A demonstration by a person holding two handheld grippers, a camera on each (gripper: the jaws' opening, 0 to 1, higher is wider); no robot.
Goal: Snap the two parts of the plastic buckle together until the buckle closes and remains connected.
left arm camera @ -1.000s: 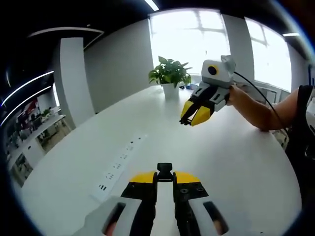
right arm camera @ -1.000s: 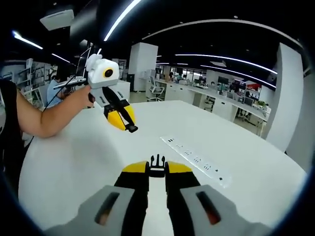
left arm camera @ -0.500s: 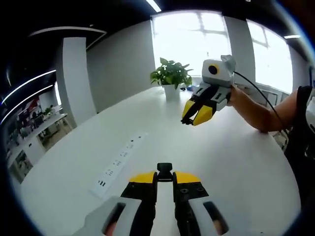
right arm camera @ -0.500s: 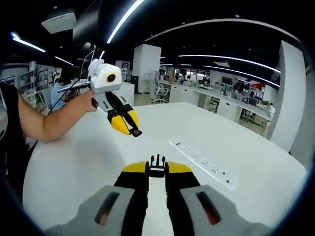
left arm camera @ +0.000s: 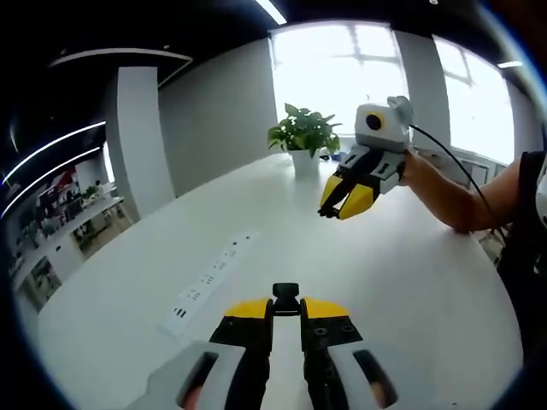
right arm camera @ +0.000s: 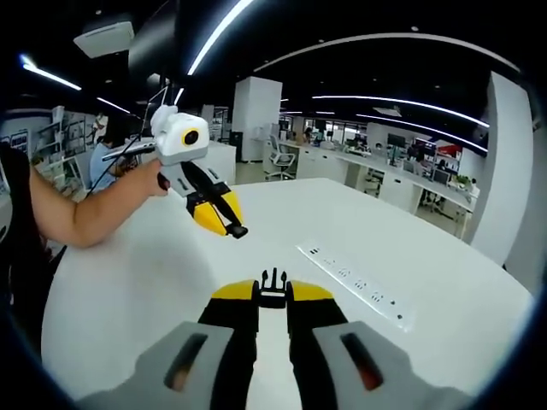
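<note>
White and rounded, the table is sitting in an open office with strip lights overhead and a bright window beyond its far edge. At that far edge a white pot is holding a leafy green plant. A white power strip is lying flat along the table toward the left edge in the left gripper view, toward the right edge in the right gripper view. The left gripper is pinching the socket half of the buckle between narrow jaws, the black piece poking out past the yellow tips above the table. The right gripper is likewise clamping the pronged half of the buckle, its prongs pointing forward. The two halves are being held well apart in the air over the table, each gripper showing in the other's view with a forearm behind it.
</note>
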